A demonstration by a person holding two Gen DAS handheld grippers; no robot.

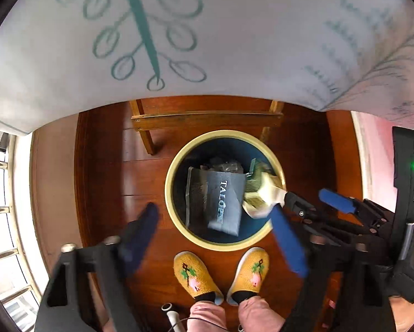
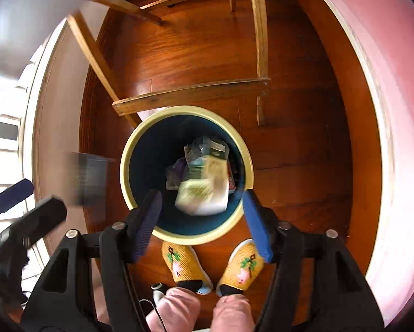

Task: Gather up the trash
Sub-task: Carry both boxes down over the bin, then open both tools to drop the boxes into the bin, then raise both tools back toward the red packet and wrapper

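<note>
Left wrist cam looks straight down at the bin (image 1: 179, 222), a round one w/ a cream rim and dark blue inside, sitting on the wood floor (image 1: 101, 171). My left gripper (image 1: 220, 235) is over the bin w/ its blue pads spread wide apart, nothing between them. A grey packet (image 1: 223, 204) w/ white lettering is in line w/ the bin's opening; can't tell if it's lying inside or in mid air. Just beside it, at the bin's rim, a pale crumpled wrapper (image 1: 262, 193) shows up blurred, right at the tip of the right gripper (image 1: 306, 202), which pokes in from the side. Can't tell from this cam whether that wrapper touches the pad.

From the right wrist cam the right gripper's fingers are also well apart, holding nothing. The wrapper is between them in the picture but lower down, over the bin's mouth, smeared by blur. Under it there's more crumpled stuff inside the bin. A grey blurry streak sits just outside the bin on the left gripper's side.

Person's yellow slippers (image 2: 215, 265) are planted on the floor right next to the bin, pink trouser legs (image 2: 204, 312) above them. Behind the bin is a wooden table frame (image 2: 190, 94), its crossbar just beside the rim. A leaf-print cloth (image 1: 207, 36) hangs over that side in the left cam.
</note>
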